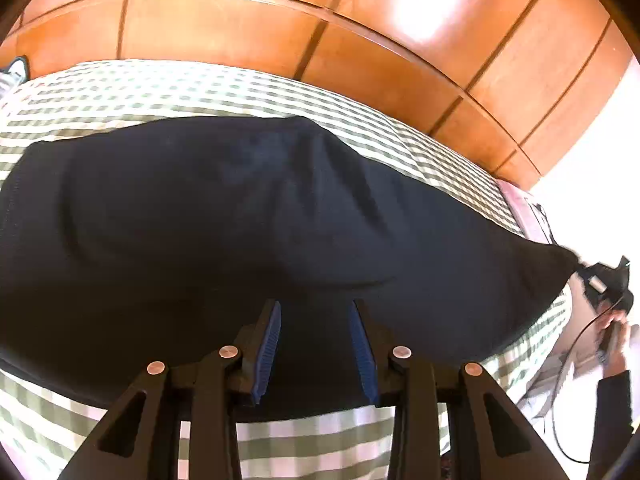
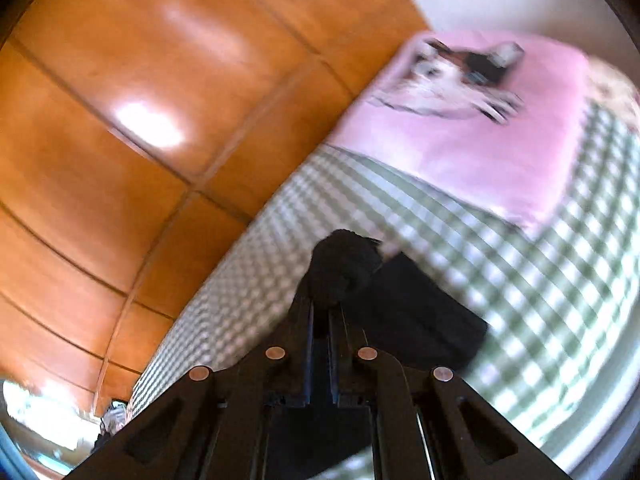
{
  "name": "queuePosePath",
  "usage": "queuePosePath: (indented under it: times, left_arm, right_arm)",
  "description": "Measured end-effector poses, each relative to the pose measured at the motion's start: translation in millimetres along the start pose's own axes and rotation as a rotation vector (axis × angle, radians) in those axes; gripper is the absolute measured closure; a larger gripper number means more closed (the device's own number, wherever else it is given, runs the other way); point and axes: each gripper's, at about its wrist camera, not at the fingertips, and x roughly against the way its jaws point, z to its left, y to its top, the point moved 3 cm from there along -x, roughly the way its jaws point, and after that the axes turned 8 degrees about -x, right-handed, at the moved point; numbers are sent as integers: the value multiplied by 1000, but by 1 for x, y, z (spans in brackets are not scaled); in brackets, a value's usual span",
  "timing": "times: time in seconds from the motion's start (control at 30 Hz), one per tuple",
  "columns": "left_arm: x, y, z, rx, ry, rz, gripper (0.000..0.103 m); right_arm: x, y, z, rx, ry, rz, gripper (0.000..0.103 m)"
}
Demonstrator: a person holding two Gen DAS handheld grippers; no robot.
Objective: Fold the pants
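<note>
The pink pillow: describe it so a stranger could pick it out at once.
Start from the bed with its green-and-white checked sheet. At its far end, toward the white wall, lies the pink pillow. It is the only plain pink thing there, printed with a blurred dark-and-white picture, unlike the dark pants on the checks.

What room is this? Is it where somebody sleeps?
Probably a bedroom. Dark pants lie on a bed with a green checked sheet, a pink pillow sits at one end, and wooden wardrobe doors stand behind.
</note>
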Motion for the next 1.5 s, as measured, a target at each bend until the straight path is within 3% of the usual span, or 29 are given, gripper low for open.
queuePosePath:
  times: [0.1,0.3,0.43,0.53,0.63,0.7,0.87,1.07,1.2,1.33,1.4,1.47,1.5]
  left_arm:
    - [-4,-3,-8,-19,5,17,67]
    - [-9,-2,-19,-46,6,33,67]
    - [-11,-1,-23,-58,6,36,67]
    - [-13,-2,-23,-54,3,39,67]
    - [-12,-3,-23,-61,3,36,67]
    - [-10,-4,-23,-70,-2,29,67]
    - [-4,-4,-24,-87,-17,13,67]
    - [-7,-7,-23,-82,-29,27,67]
    - [-8,-8,-23,-84,-30,30,67]
    - [-7,-7,-21,-80,-38,26,67]
    - [-4,-7,-21,-80,-44,16,67]
    - [0,-7,-22,-91,-43,3,67]
    - [1,-7,-24,-101,-45,2,67]
  right_arm:
    - [-17,-11,-42,-46,-75,47,96]
    - [-38,-23,-77,-114,-108,83,96]
    - [-40,-27,-77,-134,-76,78,94]
    - [-37,-26,-83,-160,-44,72,87]
    - [-38,-26,-80,-144,-67,64,87]
    - [-33,-26,-71,-118,-86,39,95]
    - [1,-23,-46,-34,-64,-20,95]
    - [-18,-29,-69,-59,-191,48,95]
    - [-28,-31,-93,-123,-210,49,95]
    - [-28,-27,-91,-105,-234,31,95]
    - [-29,-27,-88,-94,-242,39,89]
    - [-23,-28,-87,-93,-257,45,72]
    - [-16,-30,-88,-95,-269,39,69]
